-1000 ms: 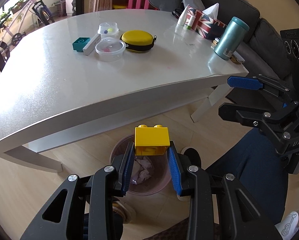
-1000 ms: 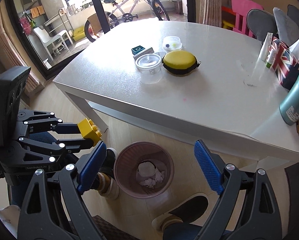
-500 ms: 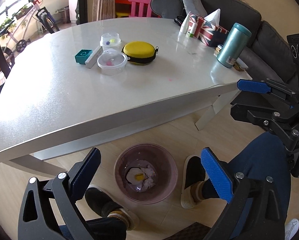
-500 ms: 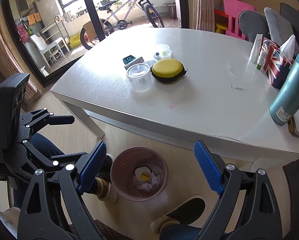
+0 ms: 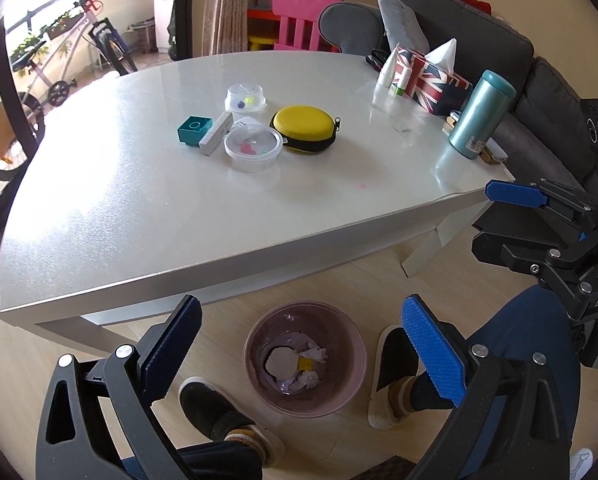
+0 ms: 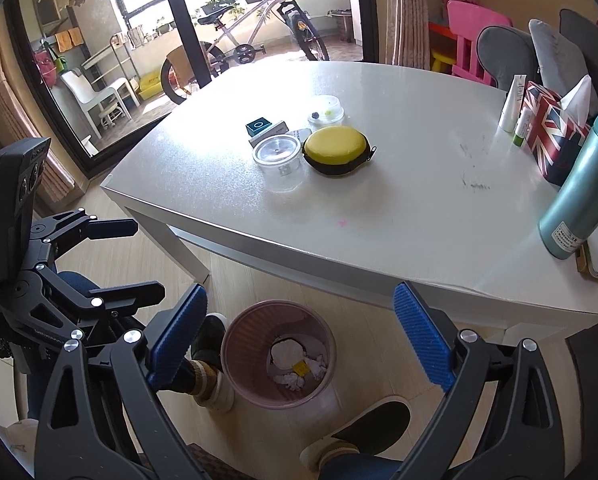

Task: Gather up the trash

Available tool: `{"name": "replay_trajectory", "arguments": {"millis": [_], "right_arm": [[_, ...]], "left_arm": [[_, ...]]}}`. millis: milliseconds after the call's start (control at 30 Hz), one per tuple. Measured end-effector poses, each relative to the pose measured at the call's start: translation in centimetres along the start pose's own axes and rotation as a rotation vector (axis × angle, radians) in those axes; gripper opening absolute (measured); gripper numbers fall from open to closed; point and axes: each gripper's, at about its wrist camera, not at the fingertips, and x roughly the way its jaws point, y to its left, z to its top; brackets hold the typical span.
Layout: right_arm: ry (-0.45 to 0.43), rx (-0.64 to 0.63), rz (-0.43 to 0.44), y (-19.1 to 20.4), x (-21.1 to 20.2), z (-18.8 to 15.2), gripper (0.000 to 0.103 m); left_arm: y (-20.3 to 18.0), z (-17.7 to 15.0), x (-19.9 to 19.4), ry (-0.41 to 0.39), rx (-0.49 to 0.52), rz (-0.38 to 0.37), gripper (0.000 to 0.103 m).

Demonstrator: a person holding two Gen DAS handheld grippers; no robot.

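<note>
The yellow block (image 5: 306, 363) lies in the bin (image 5: 255, 340), on the crumpled paper, below and between your left tongs (image 5: 303, 350). Both tongs are spread and hold nothing; your right tongs (image 6: 299, 332) also hang over the bin. Your 2 feet flank the bin closely: a shifted foot could tip it and spill the trash. The table (image 5: 99, 208) sits ahead.

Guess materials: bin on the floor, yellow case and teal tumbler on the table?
Bin: likely thin translucent plastic, pinkish; the floor shows through its wall. Yellow case: probably semi-rigid moulded shell, matte yellow, black zip band with a pull. Teal tumbler: looks like metal, satin sheen with soft highlights; could be coated plastic.
</note>
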Motion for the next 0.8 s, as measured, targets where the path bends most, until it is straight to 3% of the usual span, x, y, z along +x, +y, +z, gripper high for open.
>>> {"name": "replay_trajectory", "arguments": {"millis": [467, 800], "right_arm": [[-0.033, -0.043, -0.014, -0.8, 1.2, 5.3, 0.094], [-0.004, -0.098, -0.023, -1.2, 4.0, 8.9, 0.095]], "left_arm": [[2.4, 3.5, -1.2, -0.084, -0.036, 0.039, 0.096], [3.8, 5.9, -1.2, -0.119, -0.038, 0.070, 0.096]]}}
